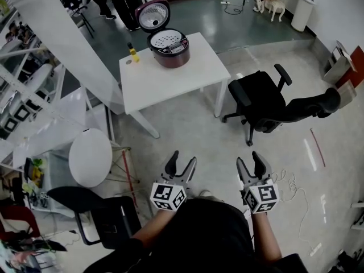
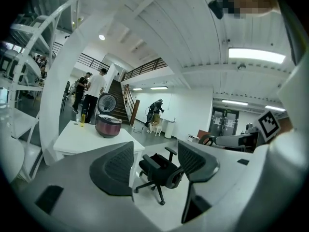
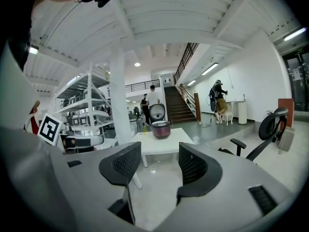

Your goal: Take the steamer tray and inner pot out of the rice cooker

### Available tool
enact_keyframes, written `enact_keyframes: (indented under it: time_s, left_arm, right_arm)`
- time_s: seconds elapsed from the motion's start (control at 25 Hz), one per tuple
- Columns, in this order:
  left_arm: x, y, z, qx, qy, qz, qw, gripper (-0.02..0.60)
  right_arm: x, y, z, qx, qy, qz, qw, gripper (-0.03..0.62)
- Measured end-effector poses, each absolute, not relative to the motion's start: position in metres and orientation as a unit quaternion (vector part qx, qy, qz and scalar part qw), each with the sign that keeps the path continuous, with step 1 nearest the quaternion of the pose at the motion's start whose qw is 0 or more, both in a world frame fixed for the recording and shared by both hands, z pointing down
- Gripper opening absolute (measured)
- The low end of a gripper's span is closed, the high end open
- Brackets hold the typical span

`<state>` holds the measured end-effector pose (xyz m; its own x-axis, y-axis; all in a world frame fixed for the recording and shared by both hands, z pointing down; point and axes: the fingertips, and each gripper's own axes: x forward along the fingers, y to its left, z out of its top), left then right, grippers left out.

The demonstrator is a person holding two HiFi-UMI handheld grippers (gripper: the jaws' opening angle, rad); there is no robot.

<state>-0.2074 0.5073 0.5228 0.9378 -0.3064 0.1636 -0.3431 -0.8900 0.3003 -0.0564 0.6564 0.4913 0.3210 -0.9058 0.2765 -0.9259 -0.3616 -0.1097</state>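
While the rice cooker [image 1: 169,48] stands open on the far desk [image 1: 170,81] with the steamer tray [image 1: 166,39] in it, the left gripper [image 1: 183,158] and right gripper [image 1: 248,159] hover well apart from it. Both have their jaws spread with nothing between them.

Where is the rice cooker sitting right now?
In the head view the rice cooker stands, lid up, at the far edge of the white table, upper centre, just right of a small yellow bottle.

Well ahead of the jaws of the left gripper [image 1: 183,157] and right gripper [image 1: 248,158], the rice cooker [image 1: 170,54] stands on the bench [image 1: 170,81], near its far edge. The steamer tray [image 1: 168,38] sits in the cooker, with a bottle [image 1: 133,53] just to its left. An office chair [image 1: 261,104] stands right of the bench.
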Motion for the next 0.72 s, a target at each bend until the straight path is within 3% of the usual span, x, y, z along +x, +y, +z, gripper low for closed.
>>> enact_keyframes:
  time_s: [0.36,0.72]
  left_arm:
    - [-0.220,0.505,0.540,0.966,-0.184,0.075,0.168,0.264]
    - [-0.177,0.482,0.533,0.972,-0.171,0.065,0.151,0.264]
  right_arm:
    - [-0.056,0.670,0.506,0.818,-0.551,0.164,0.022,0.213]
    - [-0.039,0.665,0.523,0.823,-0.539,0.178,0.025,0.213]
